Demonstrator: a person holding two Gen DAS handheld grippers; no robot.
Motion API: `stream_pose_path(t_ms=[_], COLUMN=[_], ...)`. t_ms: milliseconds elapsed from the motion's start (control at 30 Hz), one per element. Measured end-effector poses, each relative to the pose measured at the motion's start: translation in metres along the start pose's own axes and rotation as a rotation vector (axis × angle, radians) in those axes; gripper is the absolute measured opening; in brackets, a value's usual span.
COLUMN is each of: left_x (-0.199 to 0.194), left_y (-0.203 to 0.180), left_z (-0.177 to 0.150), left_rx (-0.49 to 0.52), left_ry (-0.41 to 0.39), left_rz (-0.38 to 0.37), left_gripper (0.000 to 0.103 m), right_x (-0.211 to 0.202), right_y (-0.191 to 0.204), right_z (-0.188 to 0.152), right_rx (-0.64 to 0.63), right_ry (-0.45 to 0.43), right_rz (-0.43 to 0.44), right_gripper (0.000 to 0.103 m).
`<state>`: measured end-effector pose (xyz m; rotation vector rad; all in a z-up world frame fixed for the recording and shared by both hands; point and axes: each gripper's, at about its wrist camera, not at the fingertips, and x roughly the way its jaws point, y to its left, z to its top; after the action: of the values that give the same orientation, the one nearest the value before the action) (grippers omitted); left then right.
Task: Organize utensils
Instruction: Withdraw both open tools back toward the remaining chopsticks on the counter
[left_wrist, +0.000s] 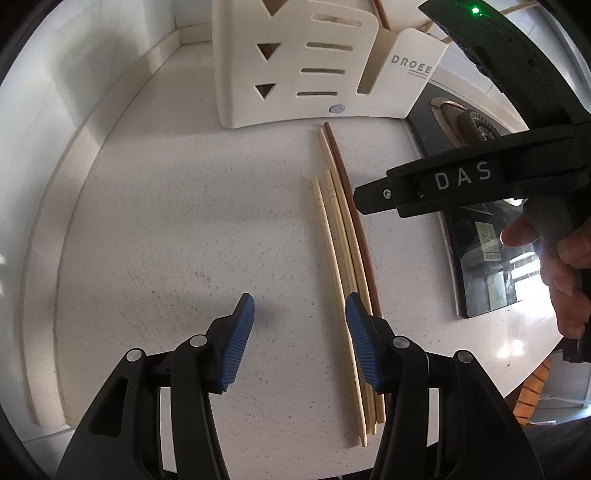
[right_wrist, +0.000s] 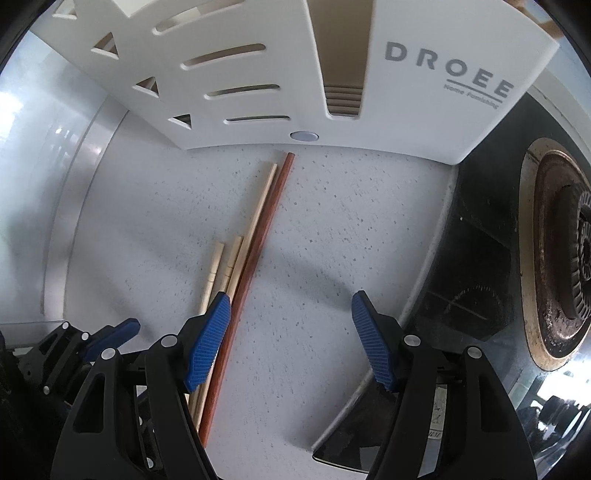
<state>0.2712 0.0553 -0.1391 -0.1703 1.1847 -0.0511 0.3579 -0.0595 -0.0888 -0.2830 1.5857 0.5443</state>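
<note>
Several pale bamboo chopsticks (left_wrist: 334, 236) and one dark red-brown chopstick (left_wrist: 341, 173) lie side by side on the white speckled counter (left_wrist: 184, 221), pointing at a white slotted utensil holder (left_wrist: 288, 99) marked DROEE. My left gripper (left_wrist: 301, 339) is open above the counter, its right pad over the near ends of the chopsticks. My right gripper (right_wrist: 291, 339) is open and points down. Its left pad covers the pale chopsticks (right_wrist: 264, 195), and the red-brown chopstick (right_wrist: 258, 258) runs just inside that pad. Neither gripper holds anything.
A black glass hob (right_wrist: 476, 258) with a brown burner (right_wrist: 565, 258) borders the counter on the right. The holder (right_wrist: 406, 118) stands at the back. A raised wall edge (left_wrist: 74, 184) curves along the left. A hand (left_wrist: 569, 266) holds the right gripper's black housing (left_wrist: 443, 184).
</note>
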Motion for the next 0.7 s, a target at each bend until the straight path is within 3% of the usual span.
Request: stream_pose_path(t_ms=[700], left_x=[0.004], left_y=[-0.007], left_z=[-0.002], left_rx=[0.05], left_ry=[-0.002], left_rz=[-0.002], left_gripper=[0.057], right_x=[0.023], right_y=[0.036], right_z=[0.026], right_rx=[0.006], right_ry=[0.052], right_rz=[-0.112], right_gripper=[0.072])
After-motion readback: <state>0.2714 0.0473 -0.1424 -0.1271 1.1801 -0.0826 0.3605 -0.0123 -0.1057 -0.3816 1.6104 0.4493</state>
